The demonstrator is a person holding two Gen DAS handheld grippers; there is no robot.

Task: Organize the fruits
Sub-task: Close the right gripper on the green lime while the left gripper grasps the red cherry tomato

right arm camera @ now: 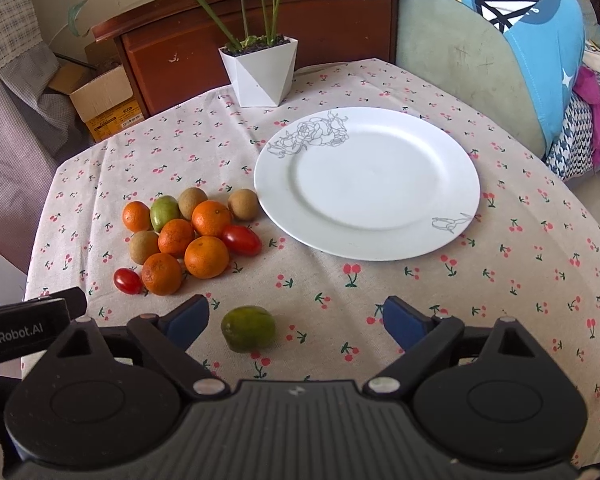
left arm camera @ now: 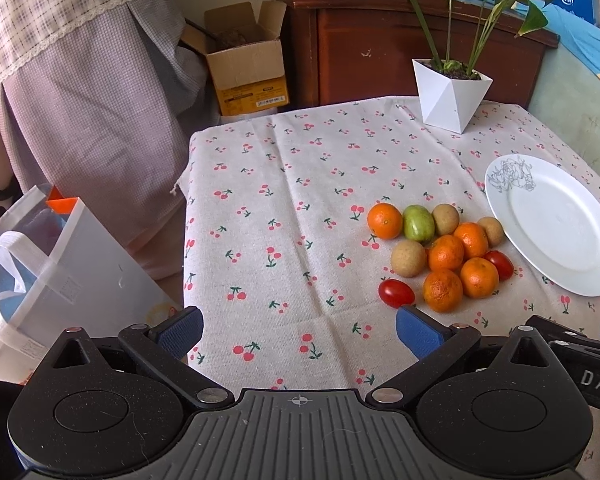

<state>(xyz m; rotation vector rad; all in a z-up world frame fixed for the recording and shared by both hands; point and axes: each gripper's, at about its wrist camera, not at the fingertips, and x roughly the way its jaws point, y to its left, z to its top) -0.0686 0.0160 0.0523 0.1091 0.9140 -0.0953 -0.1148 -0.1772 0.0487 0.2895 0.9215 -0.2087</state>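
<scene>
A cluster of fruit lies on the cherry-print tablecloth (left arm camera: 284,208): several oranges (right arm camera: 207,257), brown round fruits (right arm camera: 243,204), a green fruit (right arm camera: 164,213) and two red tomatoes (right arm camera: 241,240). The cluster shows in the left wrist view too (left arm camera: 444,254). A white plate (right arm camera: 440,148), also in the left wrist view (left arm camera: 592,280), lies empty to its right. A lone green citrus (right arm camera: 248,328) lies apart, just ahead of my open right gripper (right arm camera: 296,320), nearer its left finger. My left gripper (left arm camera: 300,330) is open and empty, short of a tomato (left arm camera: 396,293).
A white faceted pot with a plant (right arm camera: 260,74) stands at the table's far edge. A brown cabinet (left arm camera: 380,48) and cardboard box (left arm camera: 246,64) are behind. A white bag (left arm camera: 60,280) sits left of the table. A blue-covered sofa (right arm camera: 500,40) is at right.
</scene>
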